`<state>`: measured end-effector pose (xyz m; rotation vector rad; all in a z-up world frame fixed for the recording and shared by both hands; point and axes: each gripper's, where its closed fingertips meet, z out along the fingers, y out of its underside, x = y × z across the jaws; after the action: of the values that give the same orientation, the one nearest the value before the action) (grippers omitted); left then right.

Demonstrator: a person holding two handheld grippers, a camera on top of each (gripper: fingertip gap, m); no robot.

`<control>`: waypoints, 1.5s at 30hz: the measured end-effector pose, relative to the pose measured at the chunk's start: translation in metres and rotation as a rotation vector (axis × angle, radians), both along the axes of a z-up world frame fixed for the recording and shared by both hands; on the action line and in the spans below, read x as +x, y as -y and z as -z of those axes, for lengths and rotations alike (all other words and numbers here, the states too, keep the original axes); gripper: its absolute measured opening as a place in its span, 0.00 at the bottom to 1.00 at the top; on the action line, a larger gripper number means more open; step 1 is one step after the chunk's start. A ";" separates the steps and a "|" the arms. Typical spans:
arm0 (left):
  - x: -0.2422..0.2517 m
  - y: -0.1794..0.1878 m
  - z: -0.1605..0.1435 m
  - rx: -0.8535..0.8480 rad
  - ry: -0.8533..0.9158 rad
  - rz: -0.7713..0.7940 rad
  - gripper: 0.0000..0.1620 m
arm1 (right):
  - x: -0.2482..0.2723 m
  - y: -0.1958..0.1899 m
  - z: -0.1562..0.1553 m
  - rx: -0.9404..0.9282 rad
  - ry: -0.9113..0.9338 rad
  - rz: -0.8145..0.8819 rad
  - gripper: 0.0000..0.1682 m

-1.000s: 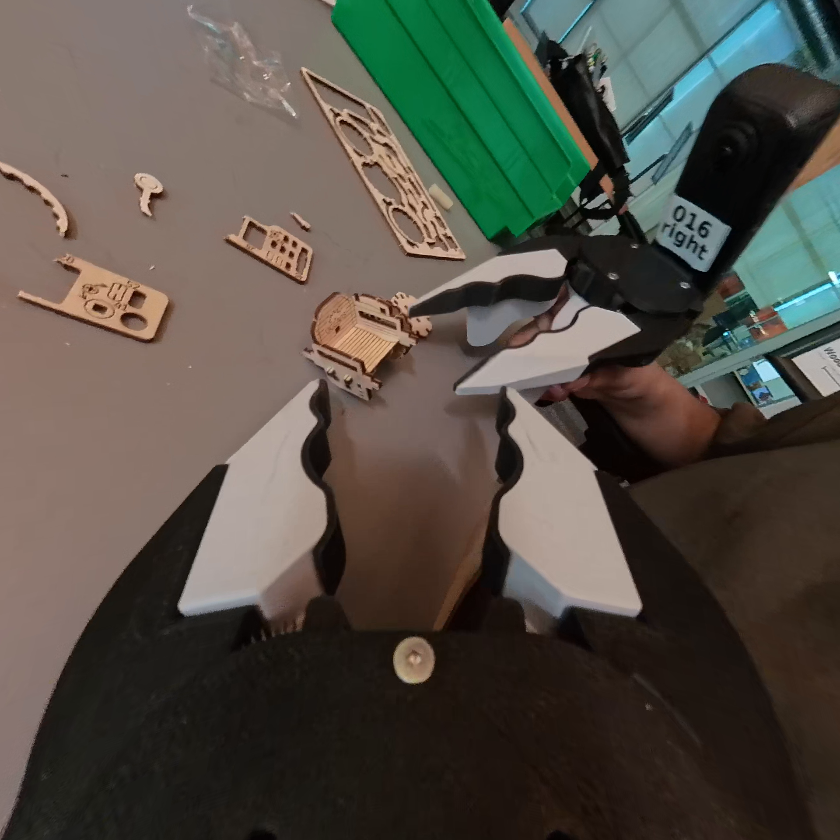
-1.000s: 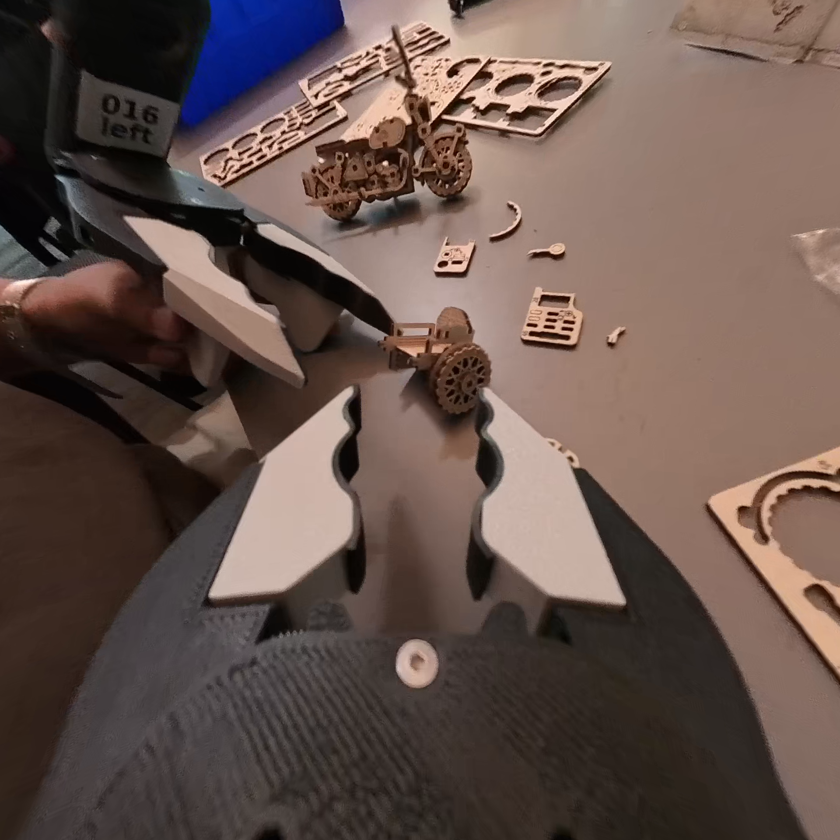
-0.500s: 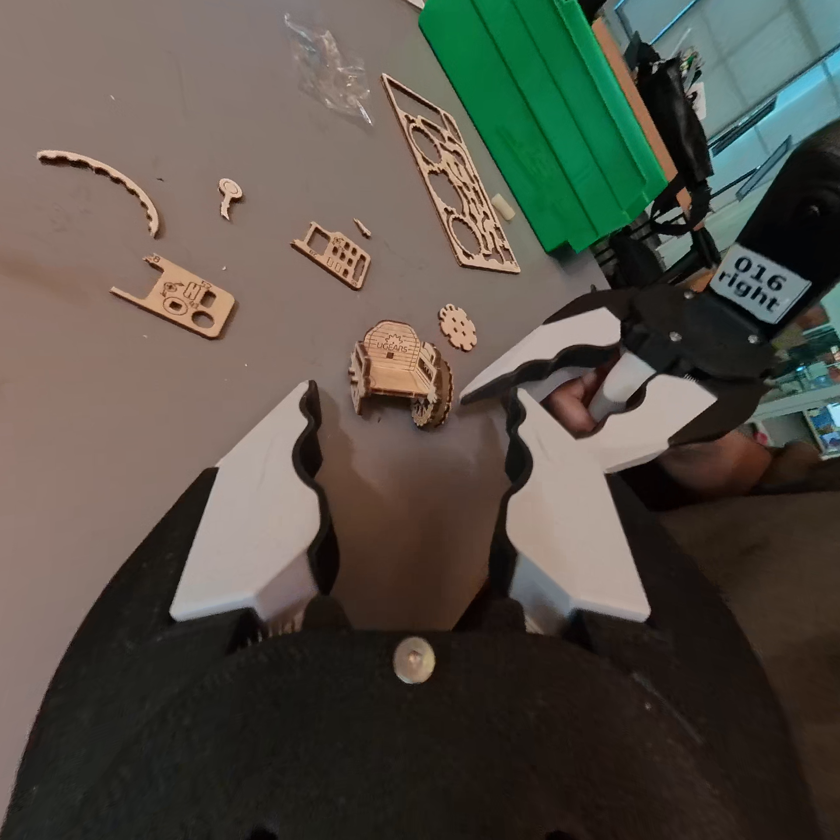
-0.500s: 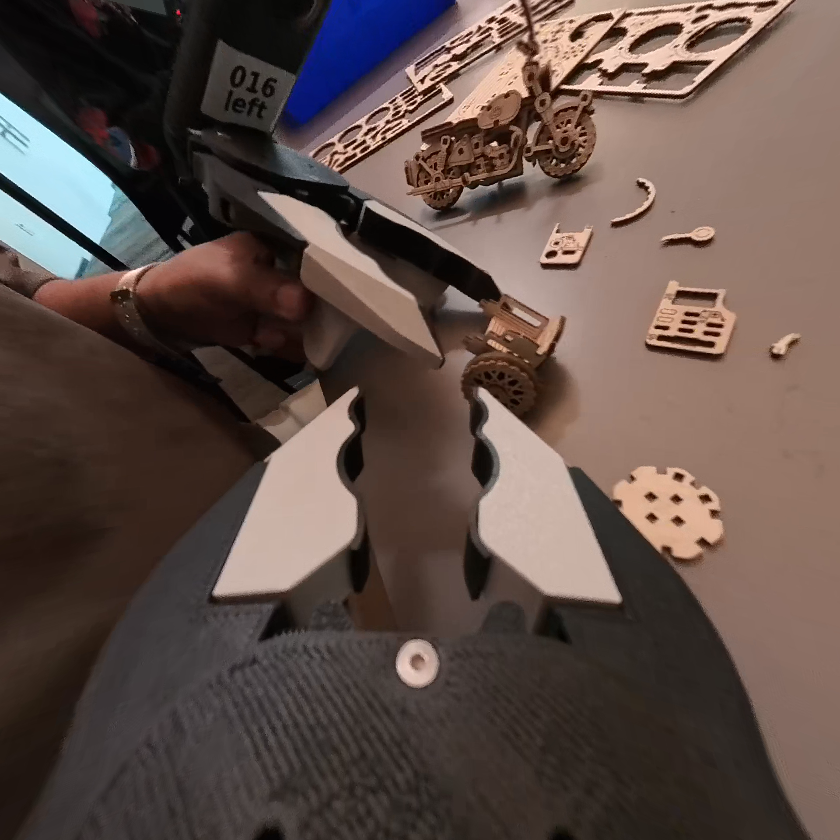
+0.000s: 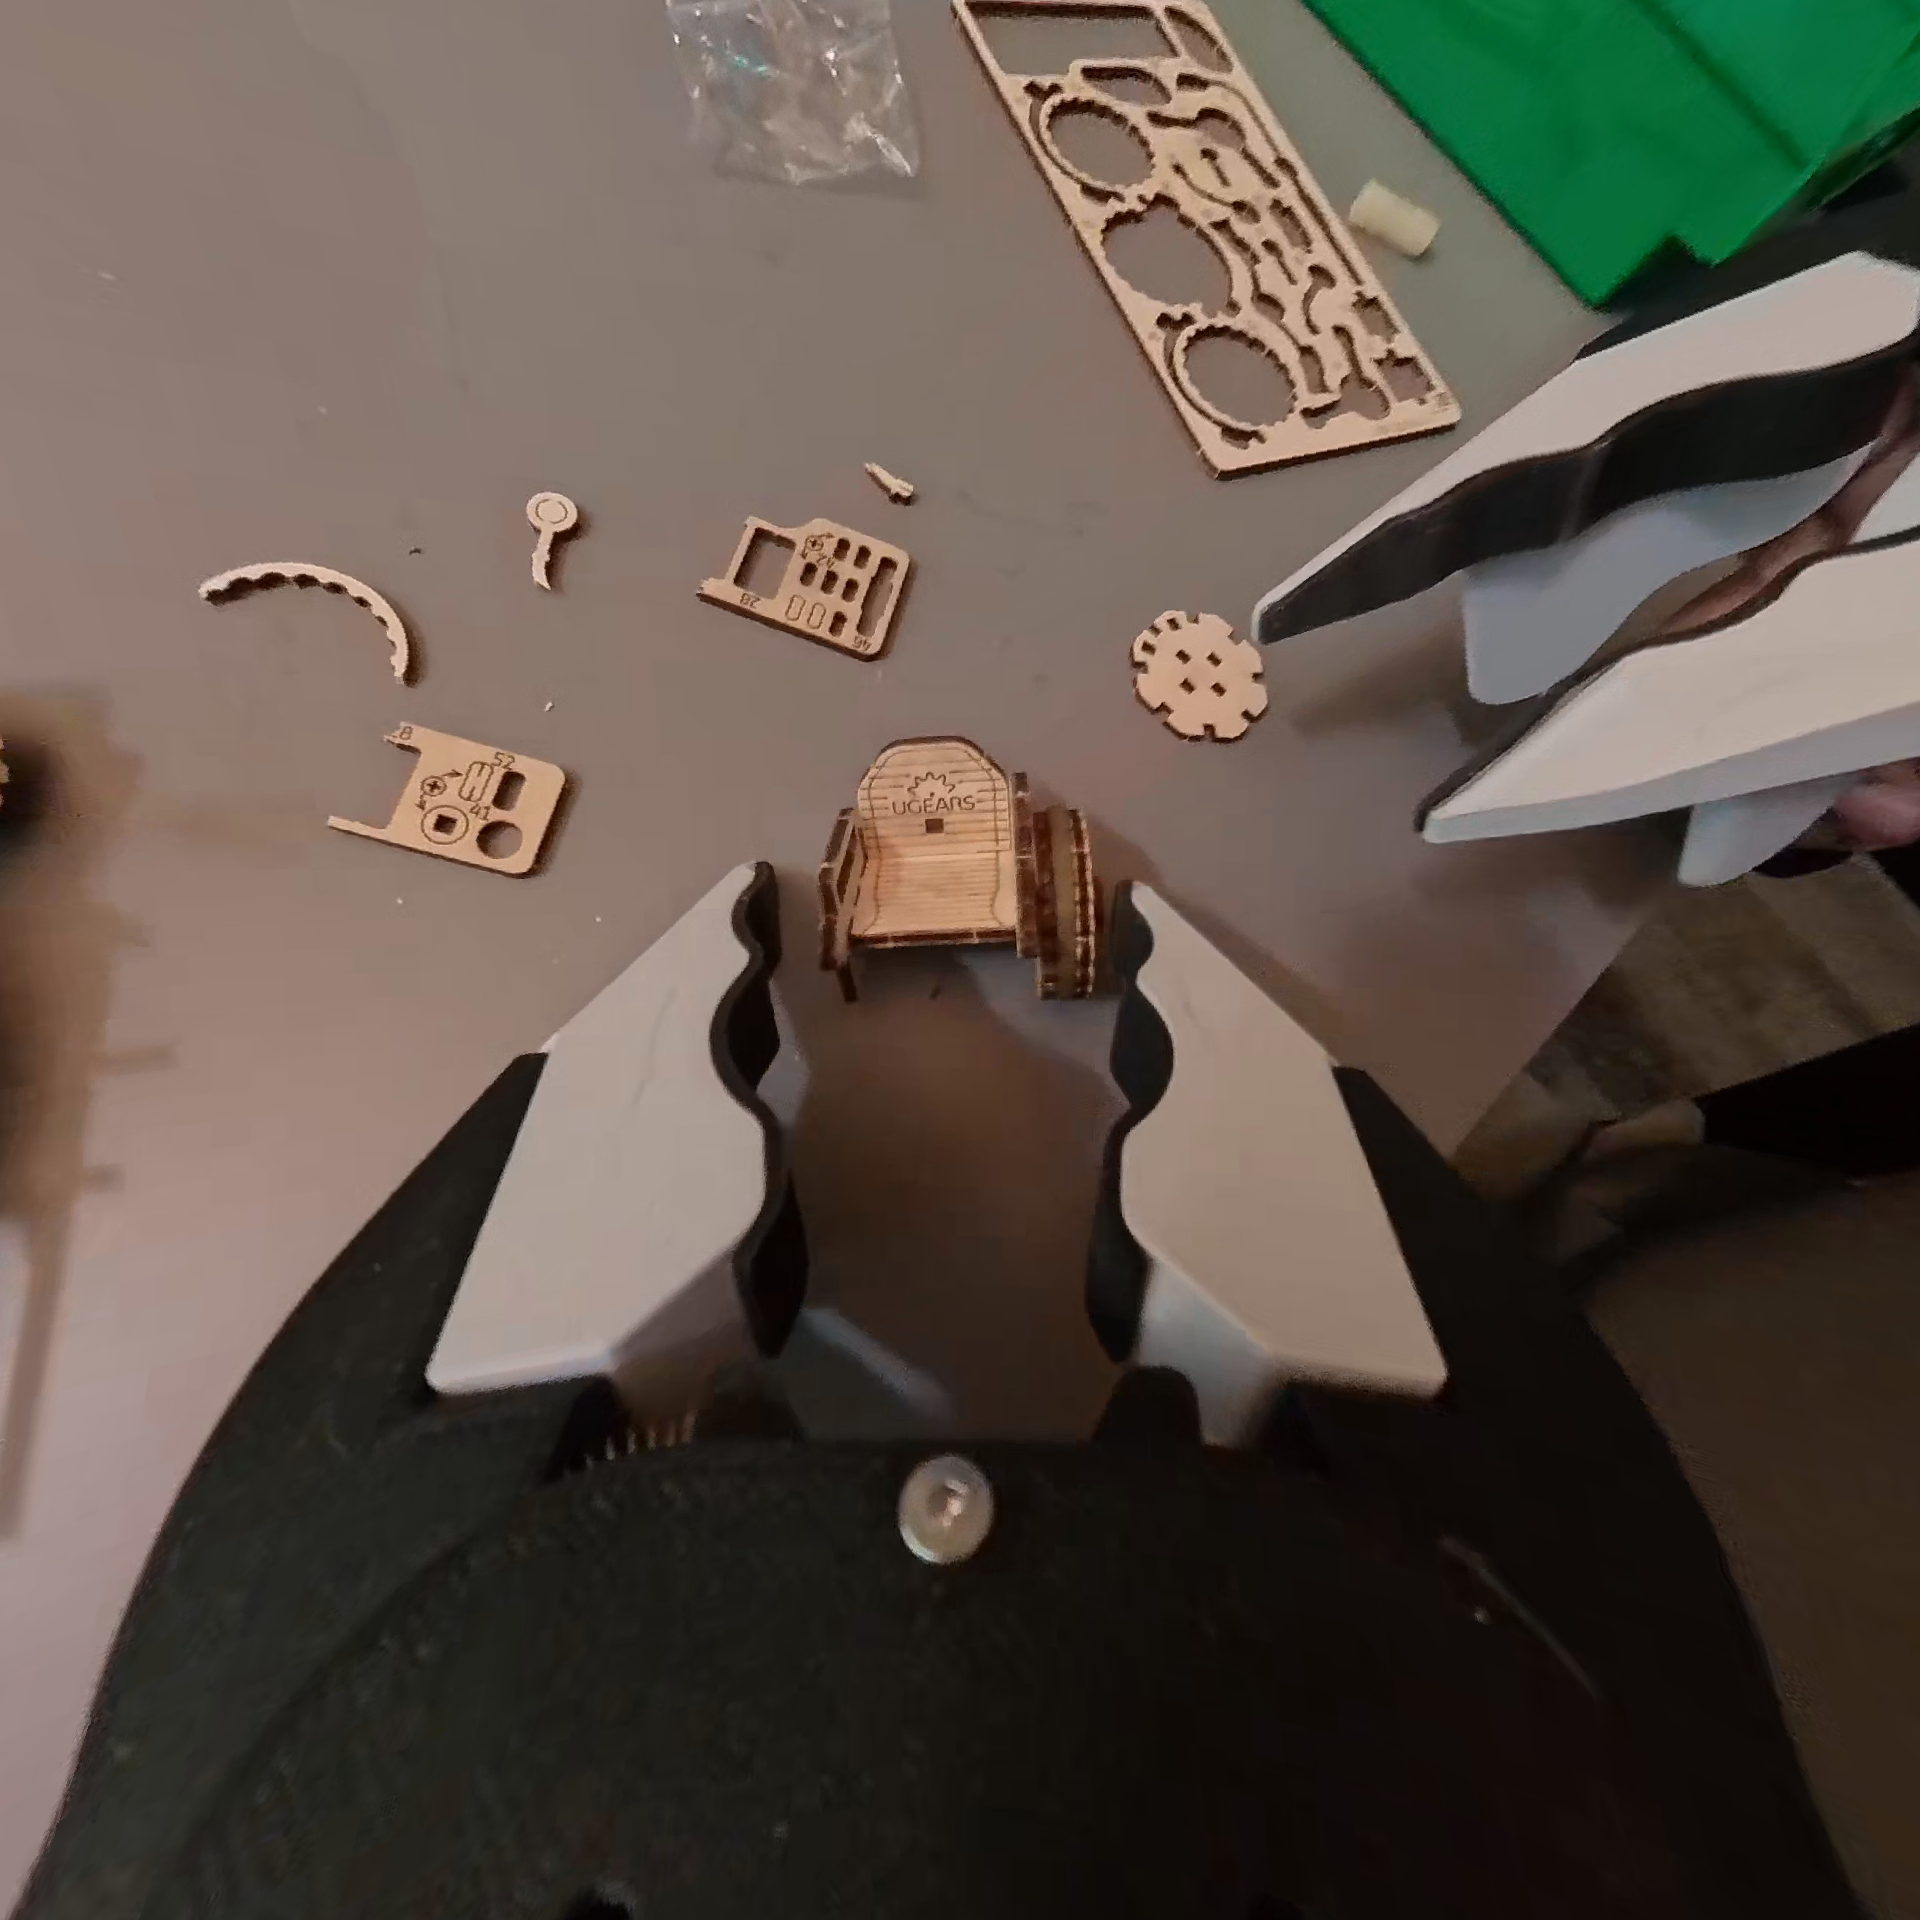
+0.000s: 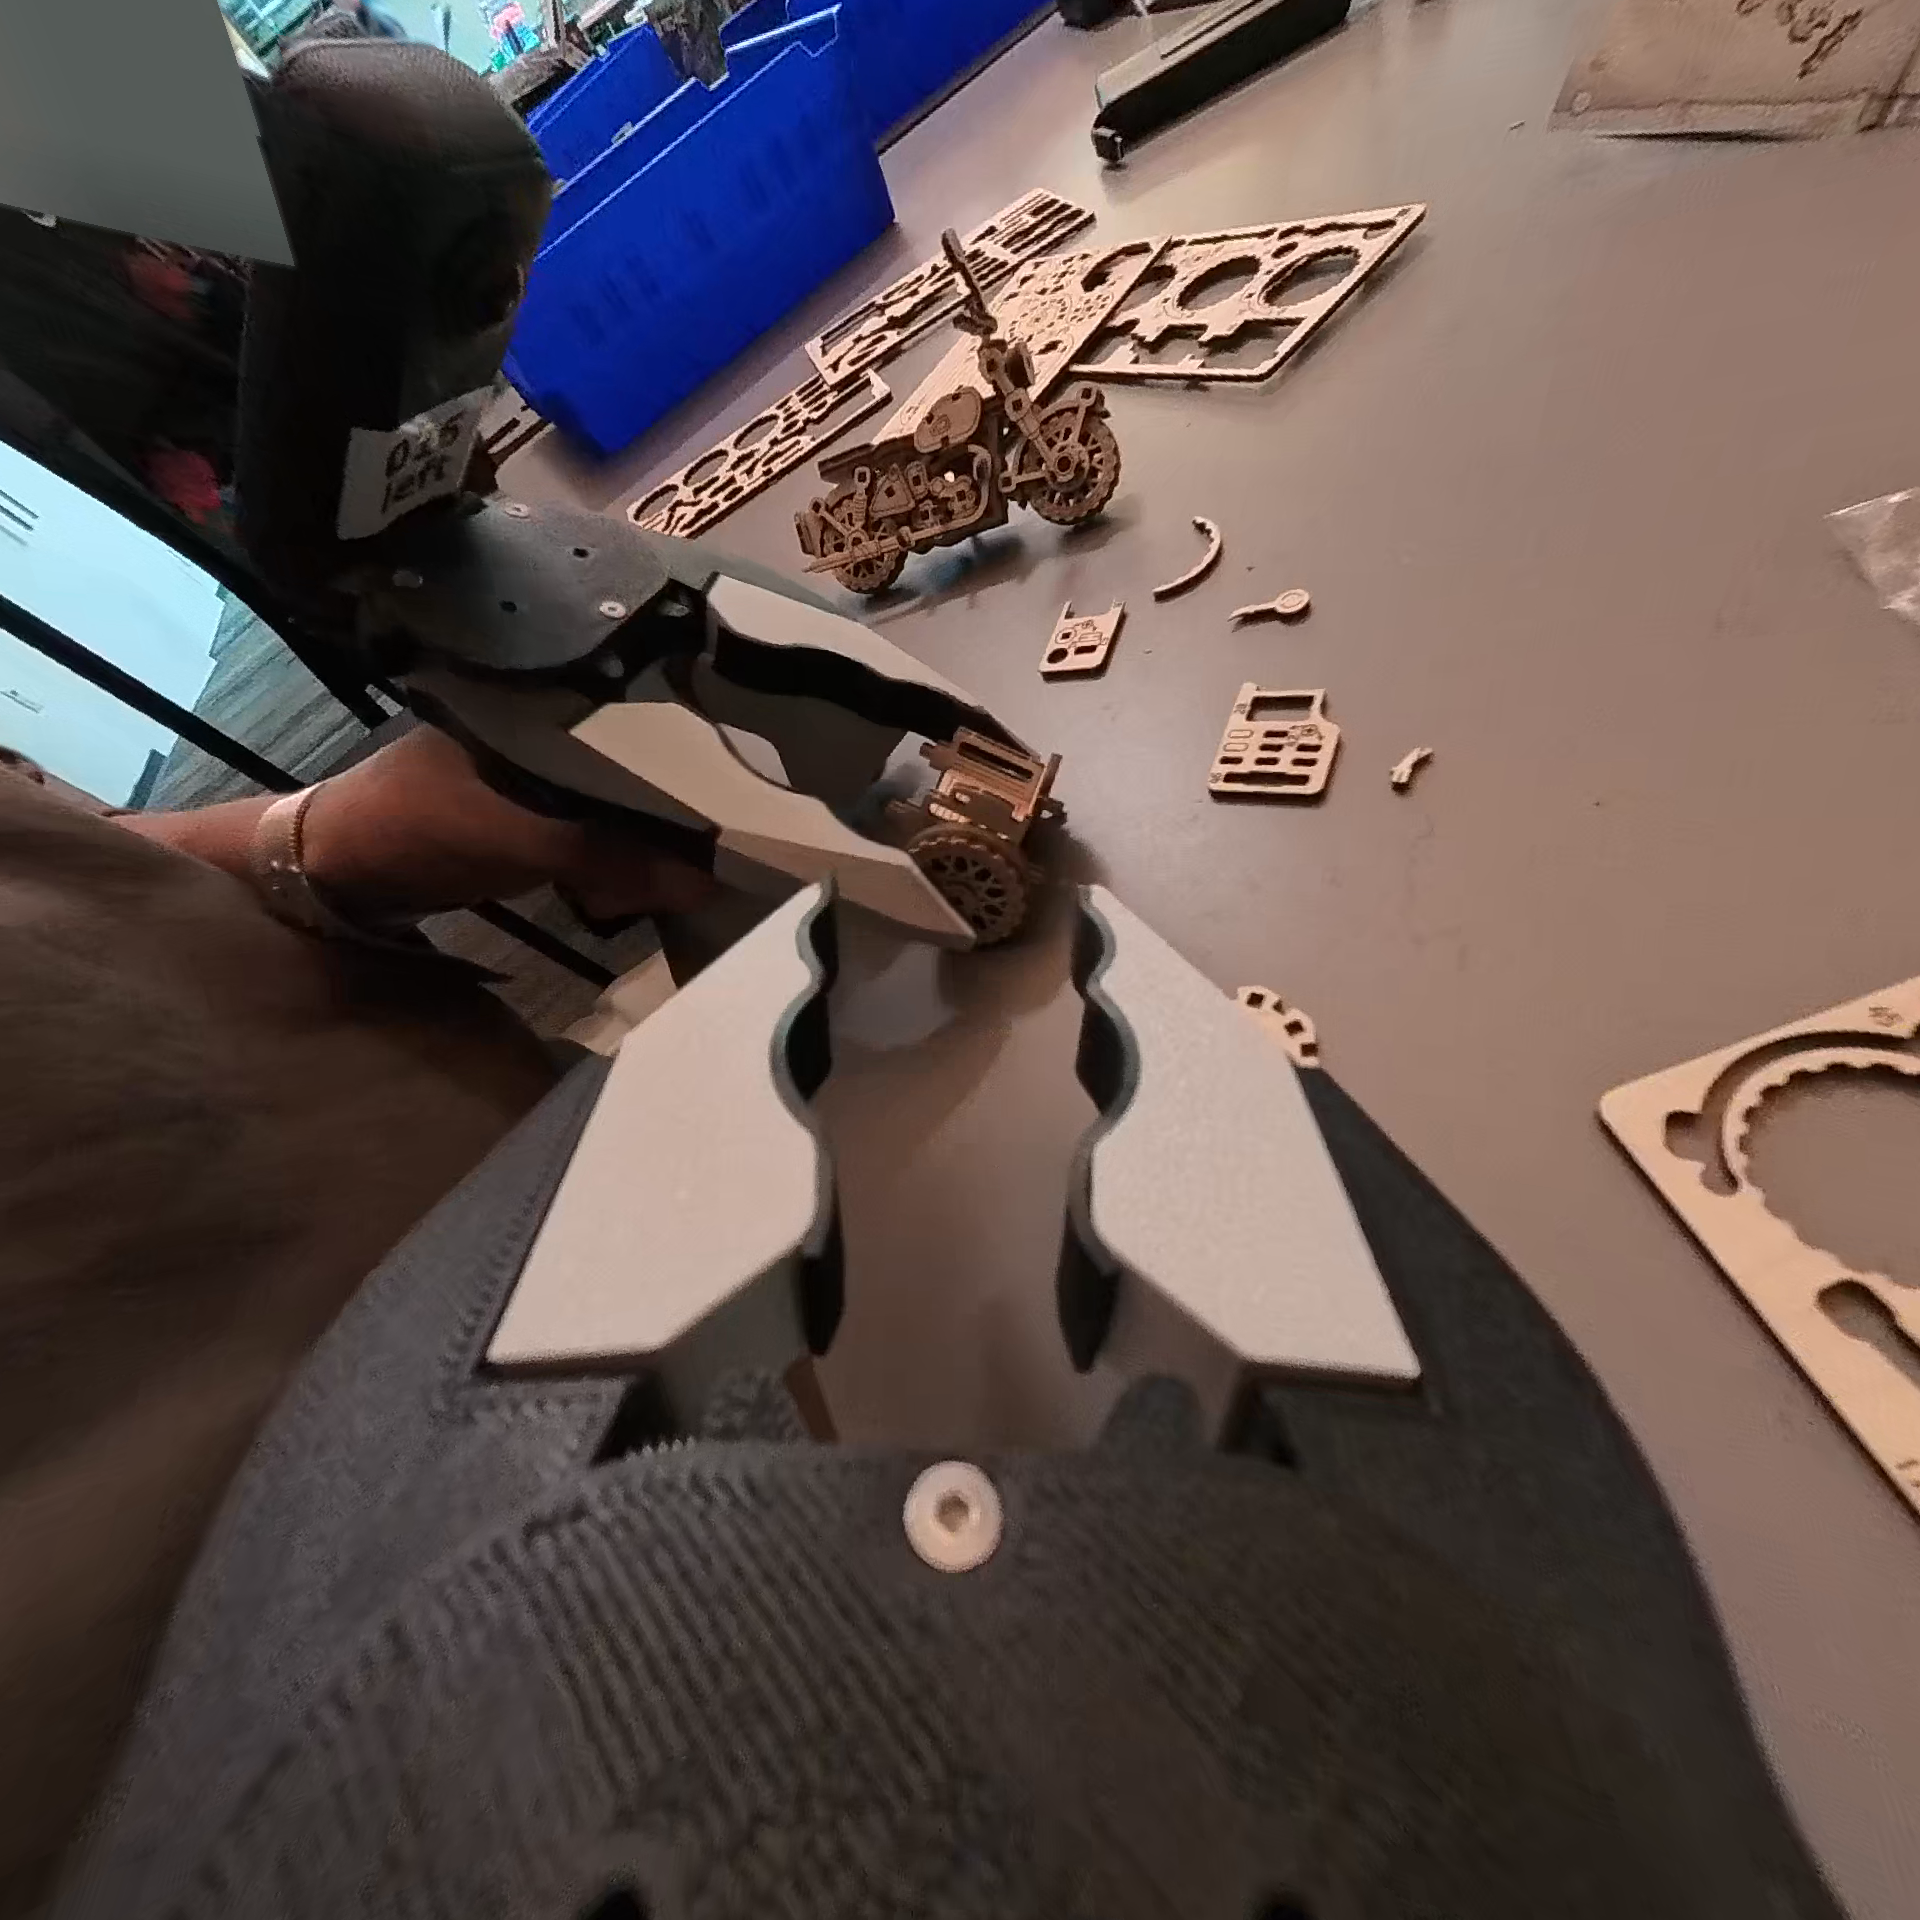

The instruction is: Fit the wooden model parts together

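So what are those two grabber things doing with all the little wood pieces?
A person holds both. The left gripper is open around a tiny wooden sidecar standing on the grey table, ready to grab it. The right gripper is open too, holding nothing. A loose gear disc and a finished motorcycle wait nearby.

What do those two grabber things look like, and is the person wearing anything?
The left gripper and right gripper each have two pale grey wedge fingers with wavy black inner pads, on a rounded, ridged black body with a silver screw. Each carries a white label. The person wears a brown sleeve and a bracelet.
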<state>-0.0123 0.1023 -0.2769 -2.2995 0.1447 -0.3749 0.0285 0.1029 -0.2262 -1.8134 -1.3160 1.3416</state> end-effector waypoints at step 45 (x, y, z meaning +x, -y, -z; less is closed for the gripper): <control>0.021 0.029 -0.099 0.460 0.680 0.371 0.31 | 0.023 -0.038 0.049 0.395 0.426 0.135 0.26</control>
<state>0.0086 0.0733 -0.1780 -1.5865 0.2785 -1.1568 0.0514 0.1414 -0.2748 -1.9162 -1.5094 0.5839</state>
